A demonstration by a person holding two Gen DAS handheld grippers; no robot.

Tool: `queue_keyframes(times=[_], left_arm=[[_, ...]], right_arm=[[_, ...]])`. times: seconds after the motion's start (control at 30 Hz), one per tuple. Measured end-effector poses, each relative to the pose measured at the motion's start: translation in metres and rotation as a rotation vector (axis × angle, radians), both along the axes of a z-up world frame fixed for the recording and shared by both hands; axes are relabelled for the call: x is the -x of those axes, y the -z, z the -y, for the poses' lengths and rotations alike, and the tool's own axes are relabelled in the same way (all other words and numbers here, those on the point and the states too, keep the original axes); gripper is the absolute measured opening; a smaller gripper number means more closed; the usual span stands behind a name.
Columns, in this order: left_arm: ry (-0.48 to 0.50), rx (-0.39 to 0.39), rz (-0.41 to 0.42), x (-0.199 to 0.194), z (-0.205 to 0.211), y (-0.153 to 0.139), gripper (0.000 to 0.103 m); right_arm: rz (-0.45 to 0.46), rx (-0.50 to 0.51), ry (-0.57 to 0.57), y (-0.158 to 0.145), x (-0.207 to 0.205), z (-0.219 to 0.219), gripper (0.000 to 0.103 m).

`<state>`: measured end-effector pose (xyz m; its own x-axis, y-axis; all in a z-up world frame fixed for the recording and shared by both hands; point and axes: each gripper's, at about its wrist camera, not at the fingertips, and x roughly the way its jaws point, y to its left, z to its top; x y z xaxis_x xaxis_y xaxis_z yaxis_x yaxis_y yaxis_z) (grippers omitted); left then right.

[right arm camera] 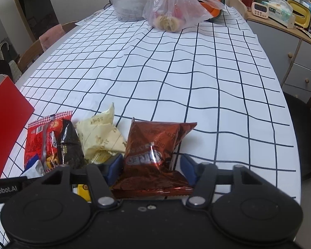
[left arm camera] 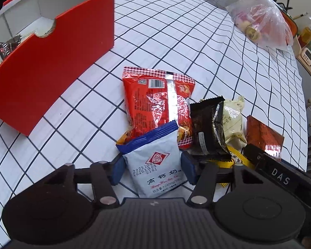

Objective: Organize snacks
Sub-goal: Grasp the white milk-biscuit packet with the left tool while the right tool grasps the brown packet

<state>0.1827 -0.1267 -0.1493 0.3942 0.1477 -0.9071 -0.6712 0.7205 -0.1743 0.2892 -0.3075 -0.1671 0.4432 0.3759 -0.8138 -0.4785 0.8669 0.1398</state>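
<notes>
While a red box waits open at the table's left edge, the left gripper brackets a white milk-snack packet on the grid-patterned tablecloth; both blue pads sit at the packet's sides, apparently pinching it. One dark packet already lies inside the box. A firm, central hold and a clean lift clear of the big red packet behind should keep the pile undisturbed.

From the right wrist, the right gripper straddles a brown Oreo packet, the left pad touching and a gap showing at the right, so it appears not yet clamped. Closing squarely on the packet's middle, without snagging the cream wrapper just beside it, looks wise.
</notes>
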Motion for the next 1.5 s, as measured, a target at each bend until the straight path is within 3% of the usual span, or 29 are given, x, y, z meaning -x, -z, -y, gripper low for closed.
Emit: queue_keyframes(times=[0.43, 0.83, 1.2, 1.5], left_arm=[[0.001, 0.098, -0.005, 0.014, -0.018, 0.002, 0.049], [0.046, 0.136, 0.01, 0.033, -0.033, -0.001, 0.049], [0.135, 0.152, 0.054, 0.053, -0.047, -0.025, 0.049], [0.219, 0.132, 0.104, 0.073, -0.072, -0.061, 0.049]], right_arm=[[0.0, -0.038, 0.019, -0.007, 0.009, 0.004, 0.037], [0.027, -0.081, 0.053, -0.026, 0.029, 0.019, 0.036], [0.063, -0.129, 0.085, -0.062, 0.065, 0.028, 0.036], [0.085, -0.148, 0.085, -0.091, 0.105, 0.003, 0.036]])
